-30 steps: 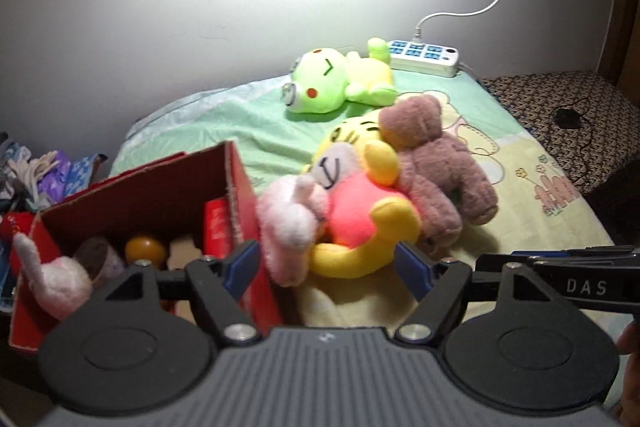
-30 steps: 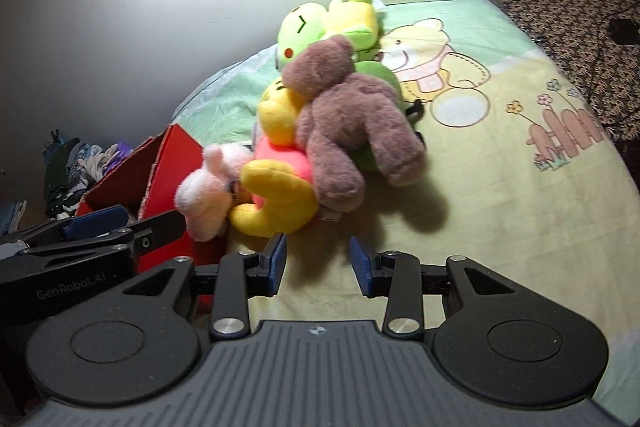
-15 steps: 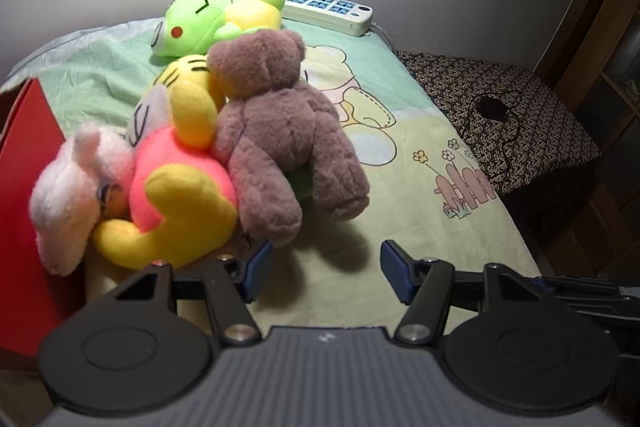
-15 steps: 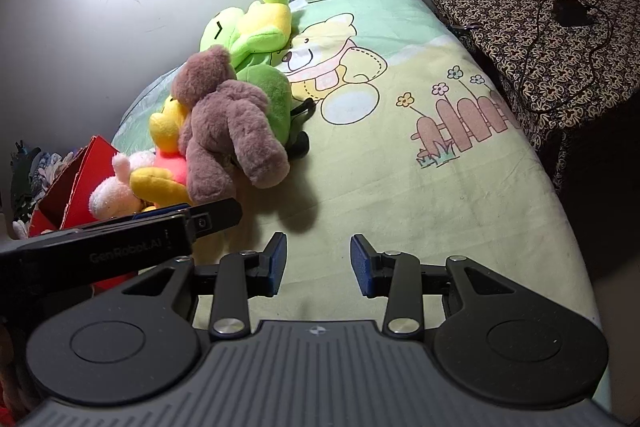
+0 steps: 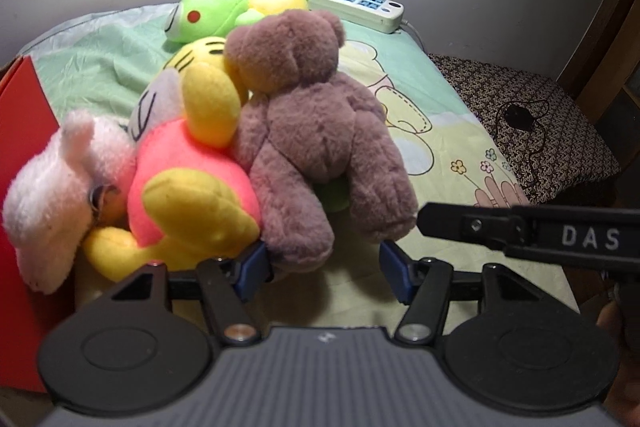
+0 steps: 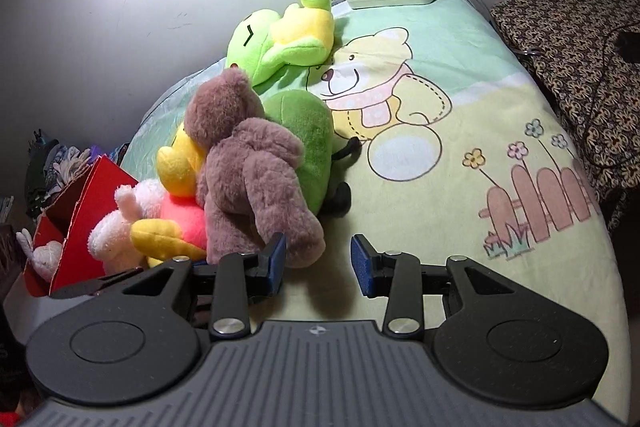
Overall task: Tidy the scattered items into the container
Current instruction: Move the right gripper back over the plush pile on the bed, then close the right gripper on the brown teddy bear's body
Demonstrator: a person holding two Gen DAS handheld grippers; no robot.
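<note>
Left wrist view first: looking down on a brown bear [image 5: 316,131], face down atop the heap, propped on a yellow-and-pink plush [image 5: 192,179] to its left and a dark green plush [image 6: 308,135] underneath, hence the tilt and the legs spilling toward the lens. Bringing the left gripper [image 5: 325,269] in at the bear's near foot, with jaws just now closing: foot right at one pad, other pad well clear of the bear, so released, nothing clenched. Reads as lining up for a leg grab, probably the easiest loose handle. Over to the right wrist view: parking the right gripper [image 6: 319,261] just beside that same bear's foot, gap narrow, pinching nothing either. Further left of the bear, spotting a pink-white plush [image 5: 60,187] slumped against the red box [image 6: 80,211]; inside the box, only a pale plush rabbit [image 6: 40,255] showing, rest hidden. Behind the bear, a green frog plush [image 5: 216,3] lying by the wall, power strip [image 5: 356,5] beyond. Yet to go in, by the look of it: bear, yellow one, pink one, both greens.
</note>
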